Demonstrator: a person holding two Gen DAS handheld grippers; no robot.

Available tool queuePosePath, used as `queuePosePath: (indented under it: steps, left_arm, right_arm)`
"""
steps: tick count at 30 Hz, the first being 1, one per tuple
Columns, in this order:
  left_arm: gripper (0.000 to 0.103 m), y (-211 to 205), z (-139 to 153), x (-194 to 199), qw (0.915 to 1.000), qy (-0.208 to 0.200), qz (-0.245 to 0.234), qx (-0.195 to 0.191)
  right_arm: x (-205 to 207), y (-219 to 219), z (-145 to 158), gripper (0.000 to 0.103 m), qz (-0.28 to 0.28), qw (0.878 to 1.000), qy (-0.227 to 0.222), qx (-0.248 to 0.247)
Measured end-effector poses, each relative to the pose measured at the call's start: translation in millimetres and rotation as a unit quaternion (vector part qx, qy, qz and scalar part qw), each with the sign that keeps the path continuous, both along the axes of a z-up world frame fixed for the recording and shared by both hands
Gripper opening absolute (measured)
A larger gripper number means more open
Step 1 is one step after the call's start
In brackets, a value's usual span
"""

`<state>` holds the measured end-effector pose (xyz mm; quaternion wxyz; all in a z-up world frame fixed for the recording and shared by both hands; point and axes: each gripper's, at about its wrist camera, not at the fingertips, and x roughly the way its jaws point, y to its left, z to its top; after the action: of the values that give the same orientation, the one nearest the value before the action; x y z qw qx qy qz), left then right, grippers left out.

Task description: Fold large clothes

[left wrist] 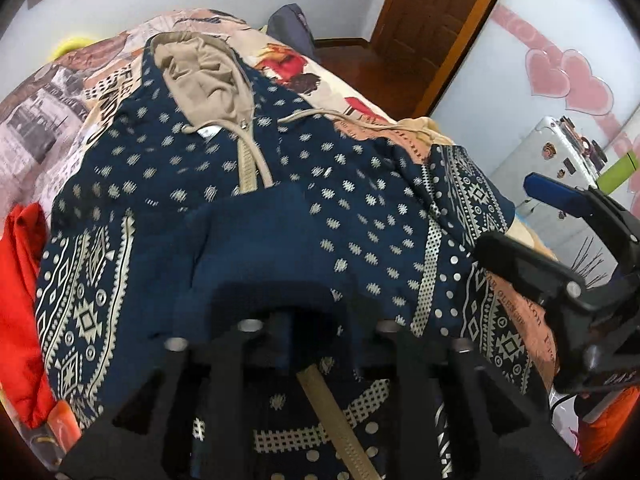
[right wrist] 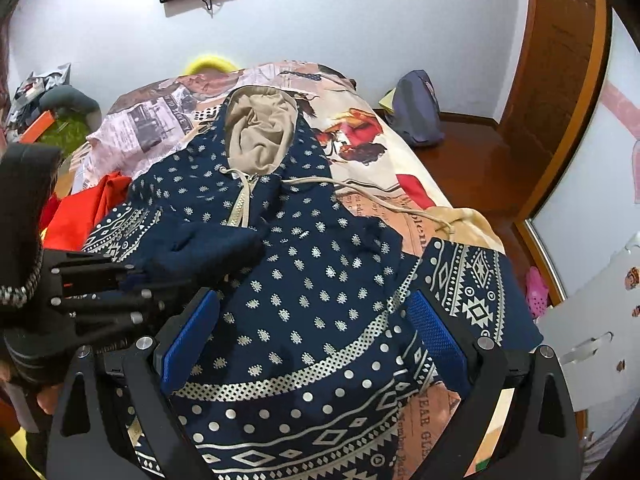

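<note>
A navy-blue hooded zip jacket with a cream geometric print and a beige-lined hood (right wrist: 304, 248) is spread front-up on a bed covered by a printed newspaper-and-figure quilt (right wrist: 160, 128), its hood pointed toward the far wall. One sleeve is folded across the chest, so that its plain dark-blue ribbed cuff (right wrist: 208, 248) is laid beside the beige zip. The right gripper (right wrist: 316, 340) is held above the lower hem of the jacket; its blue-padded fingers (right wrist: 188, 340) are seen spread wide apart, with the patterned cloth lying under them and not pinched. The left gripper (right wrist: 136, 280) is seen at the left edge of the right wrist view, right at the folded cuff; in its own view its fingertips are hidden under dark-blue cloth (left wrist: 256, 248), so whether the fabric is pinched or released cannot be told. A crumpled red garment (left wrist: 24, 304) is seen on the bed beside the jacket, and a grey-blue backpack (right wrist: 416, 108) is set on the brown wooden floor (right wrist: 472, 168) near the wall.
</note>
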<state>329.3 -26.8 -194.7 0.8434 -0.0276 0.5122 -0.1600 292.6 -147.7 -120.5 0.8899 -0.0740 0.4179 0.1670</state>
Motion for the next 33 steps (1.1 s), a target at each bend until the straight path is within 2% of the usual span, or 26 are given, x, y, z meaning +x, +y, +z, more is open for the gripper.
queuePosePath:
  steps: [6, 9, 12, 17, 21, 26, 29, 33]
  left_arm:
    - [0.041, 31, 27, -11, 0.9990, -0.015, 0.035, -0.023]
    - [0.049, 51, 48, -16, 0.9974, -0.047, 0.054, 0.004]
    - [0.051, 82, 70, -24, 0.9930, -0.078, 0.085, 0.025]
    - [0.057, 144, 86, -39, 0.9841, -0.096, 0.138, 0.060]
    - [0.058, 185, 74, -48, 0.9794, -0.073, 0.166, 0.088]
    - [0.058, 219, 37, -62, 0.9771, -0.028, 0.184, 0.103]
    - [0.058, 230, 8, -71, 0.9769, -0.002, 0.190, 0.098]
    - [0.058, 236, -29, -80, 0.9769, 0.032, 0.191, 0.091]
  right_arm:
    - [-3, 2, 7, 0.095, 0.003, 1.000, -0.010, 0.004]
    - [-3, 9, 12, 0.095, 0.012, 1.000, -0.017, 0.003]
    - [-2, 22, 14, 0.095, 0.026, 0.999, -0.020, 0.000]
    - [-7, 57, 13, 0.095, 0.074, 0.997, -0.020, -0.005]
    - [-11, 89, 0, 0.095, 0.117, 0.993, -0.007, -0.017]
    - [-8, 126, -28, 0.094, 0.154, 0.987, 0.030, -0.031]
    - [-3, 142, -46, 0.093, 0.163, 0.984, 0.051, -0.044]
    - [2, 159, -65, 0.084, 0.174, 0.980, 0.064, -0.069]
